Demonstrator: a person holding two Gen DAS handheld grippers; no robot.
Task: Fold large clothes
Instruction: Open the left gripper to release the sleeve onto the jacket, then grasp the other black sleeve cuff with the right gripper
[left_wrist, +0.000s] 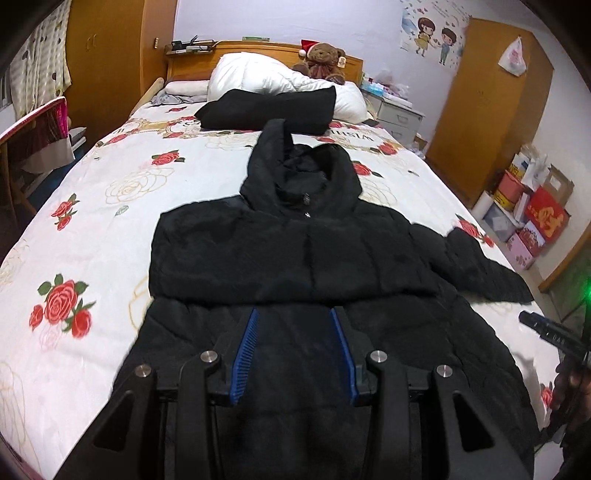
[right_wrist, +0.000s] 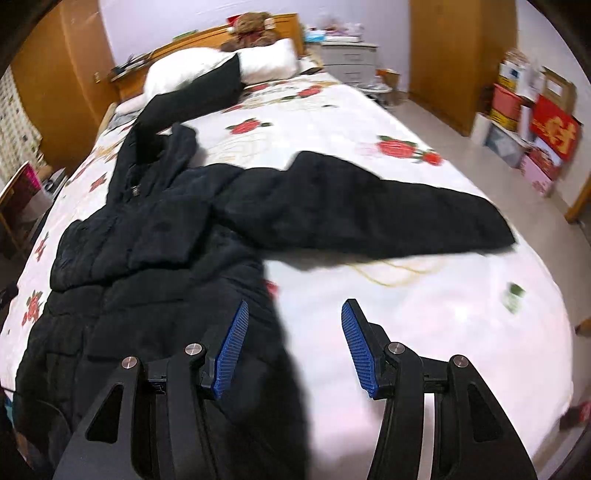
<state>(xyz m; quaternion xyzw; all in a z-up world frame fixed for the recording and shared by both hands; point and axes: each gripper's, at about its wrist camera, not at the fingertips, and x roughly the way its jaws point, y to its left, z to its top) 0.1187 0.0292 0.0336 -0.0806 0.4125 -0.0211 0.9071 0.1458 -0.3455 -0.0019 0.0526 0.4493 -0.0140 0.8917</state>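
Puffy black jacket (left_wrist: 295, 251): soft, matt, quilted cloth. Rose bedsheet (left_wrist: 92, 229): smooth cloth with a slight shine. Left gripper (left_wrist: 293, 350) and right gripper (right_wrist: 293, 345): matt black plastic, ribbed blue pads (right_wrist: 232, 350), shiny metal bolts. Headboard (left_wrist: 258, 50): glossy wood.

Black padded jacket (left_wrist: 295, 251); white bedspread (left_wrist: 110, 206), red rose print; blue ribbed pads (right_wrist: 232, 350).

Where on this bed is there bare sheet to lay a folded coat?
Bare floral sheet lies left of the black hooded jacket, and below its outstretched sleeve ahead of the right hand-held gripper. The headboard end is crowded: folded black garment, white pillow, teddy bear.
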